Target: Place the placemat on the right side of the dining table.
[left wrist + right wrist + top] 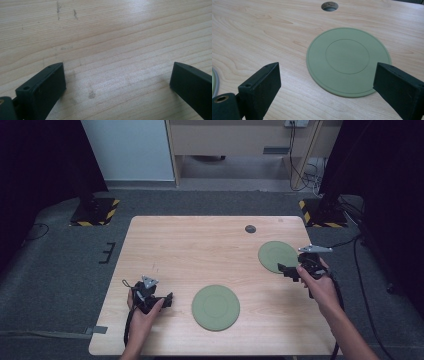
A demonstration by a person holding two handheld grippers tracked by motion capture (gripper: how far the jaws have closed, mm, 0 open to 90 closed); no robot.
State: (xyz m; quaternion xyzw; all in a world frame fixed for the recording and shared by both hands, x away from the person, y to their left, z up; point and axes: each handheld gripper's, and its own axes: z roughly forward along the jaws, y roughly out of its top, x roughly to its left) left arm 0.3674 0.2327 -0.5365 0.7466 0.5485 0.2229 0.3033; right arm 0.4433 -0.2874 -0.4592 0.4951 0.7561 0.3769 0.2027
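We see two flat green plates on the wooden table (165,240): the far plate (277,256) lies toward the right edge, the near plate (216,307) closer to the person, well apart from it. The right gripper (286,269) sits just beside the far plate's right rim, its jaws spread wide with nothing between them but the plate's near edge. The left gripper (167,301) rests left of the near plate, jaws likewise parted over bare wood
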